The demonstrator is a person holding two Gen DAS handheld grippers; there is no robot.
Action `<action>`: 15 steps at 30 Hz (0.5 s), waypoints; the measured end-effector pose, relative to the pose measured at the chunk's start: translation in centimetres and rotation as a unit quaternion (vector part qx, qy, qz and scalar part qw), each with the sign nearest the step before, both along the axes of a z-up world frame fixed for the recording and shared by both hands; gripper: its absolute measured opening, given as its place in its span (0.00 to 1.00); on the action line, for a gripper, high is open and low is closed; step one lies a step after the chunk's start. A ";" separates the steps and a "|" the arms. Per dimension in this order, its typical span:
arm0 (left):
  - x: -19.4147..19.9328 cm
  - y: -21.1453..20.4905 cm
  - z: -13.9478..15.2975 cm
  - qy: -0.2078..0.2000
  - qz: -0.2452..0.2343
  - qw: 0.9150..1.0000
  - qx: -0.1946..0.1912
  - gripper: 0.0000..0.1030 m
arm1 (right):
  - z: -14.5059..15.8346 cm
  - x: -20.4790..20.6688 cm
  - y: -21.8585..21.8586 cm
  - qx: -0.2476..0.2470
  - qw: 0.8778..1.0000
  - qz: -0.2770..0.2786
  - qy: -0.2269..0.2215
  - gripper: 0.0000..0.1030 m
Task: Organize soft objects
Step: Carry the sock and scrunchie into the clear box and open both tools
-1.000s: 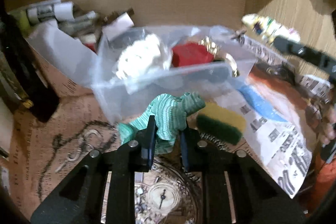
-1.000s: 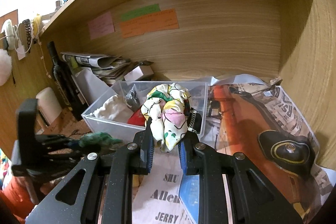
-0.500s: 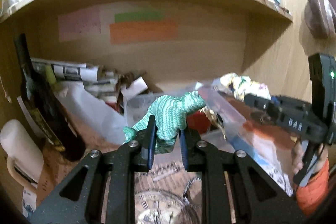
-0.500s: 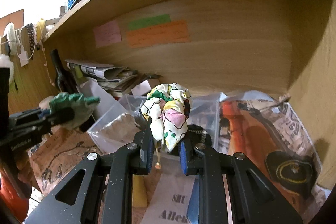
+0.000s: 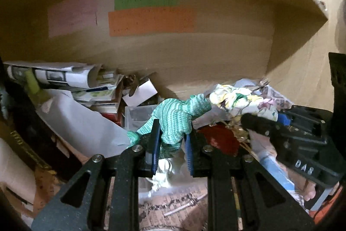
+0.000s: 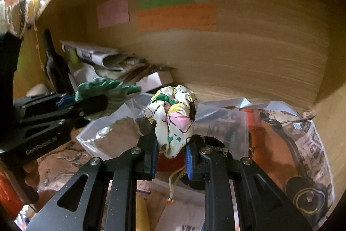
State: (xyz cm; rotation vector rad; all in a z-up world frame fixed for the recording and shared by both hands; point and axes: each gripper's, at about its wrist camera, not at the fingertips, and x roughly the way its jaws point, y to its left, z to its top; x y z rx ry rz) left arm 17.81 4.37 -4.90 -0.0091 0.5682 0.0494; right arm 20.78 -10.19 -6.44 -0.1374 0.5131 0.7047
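Observation:
My left gripper is shut on a green knitted soft toy and holds it above the clear plastic bin. My right gripper is shut on a white floral fabric scrunchie, also above the bin. The two grippers are close together; the scrunchie shows just right of the green toy in the left wrist view, and the green toy shows at the left in the right wrist view. A white soft item and a red item lie in the bin.
The wooden shelf back wall carries pink, green and orange notes. Rolled newspapers and boxes are piled at the back left beside a dark bottle. Printed newspaper covers the shelf at right.
Both grippers have moved forward over the bin and closer to each other, each still holding its soft item. The left wrist view has tilted from the bin up toward the back wall.

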 end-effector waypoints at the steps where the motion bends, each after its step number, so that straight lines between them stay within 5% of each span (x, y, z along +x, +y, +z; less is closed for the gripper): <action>1: 0.3 -0.2 -0.2 0.002 0.005 1.000 0.007 0.20 | -0.3 0.4 0.6 -0.010 1.000 0.001 0.002 0.18; 15: 4.8 0.4 -3.7 0.069 -0.004 0.998 -0.010 0.24 | -3.8 3.4 3.5 -0.072 0.997 -0.020 0.034 0.21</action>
